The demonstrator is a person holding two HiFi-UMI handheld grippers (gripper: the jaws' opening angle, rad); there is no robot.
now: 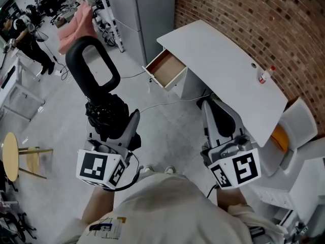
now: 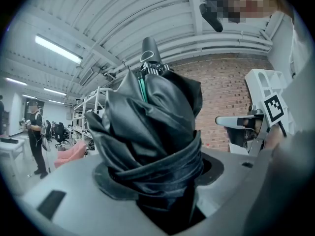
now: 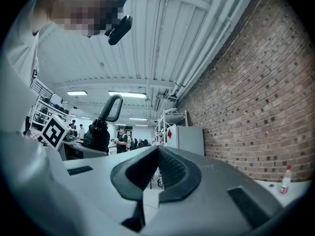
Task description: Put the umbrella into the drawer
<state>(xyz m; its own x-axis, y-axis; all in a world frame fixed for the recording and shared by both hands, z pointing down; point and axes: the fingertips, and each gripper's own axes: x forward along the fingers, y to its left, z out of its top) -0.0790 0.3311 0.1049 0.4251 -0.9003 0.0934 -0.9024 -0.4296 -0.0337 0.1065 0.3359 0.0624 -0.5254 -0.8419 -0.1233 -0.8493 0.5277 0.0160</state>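
A folded black umbrella (image 1: pixel 105 113) with a black loop handle (image 1: pixel 91 67) stands upright in my left gripper (image 1: pixel 112 128), whose jaws are shut on its bunched fabric. In the left gripper view the umbrella (image 2: pixel 152 132) fills the middle, clamped in the left gripper (image 2: pixel 165 183). My right gripper (image 1: pixel 216 107) is shut and holds nothing; its pads meet in the right gripper view (image 3: pixel 157 167). Ahead of both, at the near left corner of the white desk (image 1: pixel 223 65), a wooden drawer (image 1: pixel 165 69) stands pulled open. The umbrella (image 3: pixel 101 129) also shows to the left in the right gripper view.
A small bottle with a red cap (image 1: pixel 265 75) stands on the desk by the brick wall. A grey cabinet (image 1: pixel 137 14) is left of the desk and a white chair (image 1: pixel 304 126) to its right. A round stool (image 1: pixel 12 156) stands at far left. People work in the background.
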